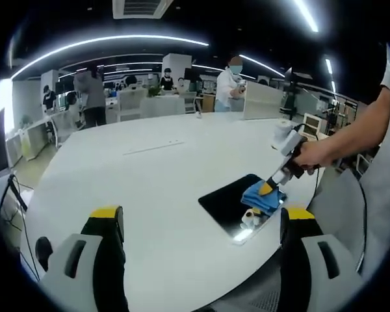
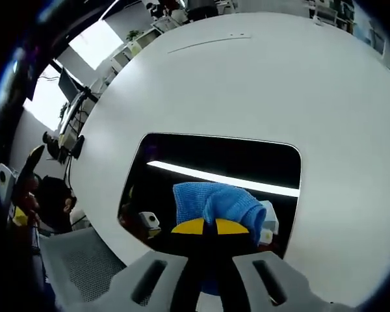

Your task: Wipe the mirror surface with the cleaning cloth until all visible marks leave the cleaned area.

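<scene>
The mirror [image 2: 214, 172] lies flat on the white worktop [image 2: 279, 84] near its rounded edge, a dark rounded rectangle that reflects a bright ceiling strip light. In the right gripper view, the right tool [image 2: 211, 227] has its yellow-tipped jaws closed together on the blue cleaning cloth [image 2: 218, 201], which is bunched on the glass toward the mirror's near side. The cloth and the jaws hide that part of the surface, so marks there cannot be judged; the reflections make the rest hard to read too.

In the left gripper view, the left tool [image 1: 198, 221] hangs above the worktop with its jaws spread wide and nothing between them, well apart from the mirror [image 1: 231, 201]. The right tool [image 1: 268, 188] comes in from the right, held by a hand [image 1: 312, 155], pressing the cloth [image 1: 263, 198] on the mirror's far right portion. People stand at desks in the background, small and blurred.
</scene>
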Demonstrator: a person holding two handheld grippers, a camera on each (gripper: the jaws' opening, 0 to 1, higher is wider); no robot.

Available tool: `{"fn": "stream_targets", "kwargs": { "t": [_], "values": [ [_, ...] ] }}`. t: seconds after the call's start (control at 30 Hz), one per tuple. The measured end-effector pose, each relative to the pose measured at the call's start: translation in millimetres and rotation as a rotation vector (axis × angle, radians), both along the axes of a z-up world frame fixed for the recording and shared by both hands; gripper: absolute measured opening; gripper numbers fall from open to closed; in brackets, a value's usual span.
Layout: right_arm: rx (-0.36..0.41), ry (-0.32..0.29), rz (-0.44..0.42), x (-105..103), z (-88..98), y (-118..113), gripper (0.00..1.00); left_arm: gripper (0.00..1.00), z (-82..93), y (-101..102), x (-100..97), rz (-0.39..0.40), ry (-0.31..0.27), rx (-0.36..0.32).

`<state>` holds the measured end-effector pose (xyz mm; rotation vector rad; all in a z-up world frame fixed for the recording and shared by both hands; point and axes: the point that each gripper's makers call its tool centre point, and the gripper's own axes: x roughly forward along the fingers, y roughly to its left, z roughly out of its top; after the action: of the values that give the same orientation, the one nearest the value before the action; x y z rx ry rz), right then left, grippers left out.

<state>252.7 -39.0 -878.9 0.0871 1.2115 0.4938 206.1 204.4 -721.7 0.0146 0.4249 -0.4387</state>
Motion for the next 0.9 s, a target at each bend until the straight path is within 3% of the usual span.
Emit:
{"fn": "stream_targets", "kwargs": {
  "t": [0.57,0.9],
  "values": [
    [0.031,0.033,0.008,-41.6,-1.1,-5.4,0.00,0.99,-2.2,1.1,2.2,-0.002,0.004,-0.001],
    [0.043,0.046,0.008,-49.1,-3.7,-6.8,0.00,0.99,-7.8,1.5,1.8,-0.005,0.013,-0.005]
  ]
}}
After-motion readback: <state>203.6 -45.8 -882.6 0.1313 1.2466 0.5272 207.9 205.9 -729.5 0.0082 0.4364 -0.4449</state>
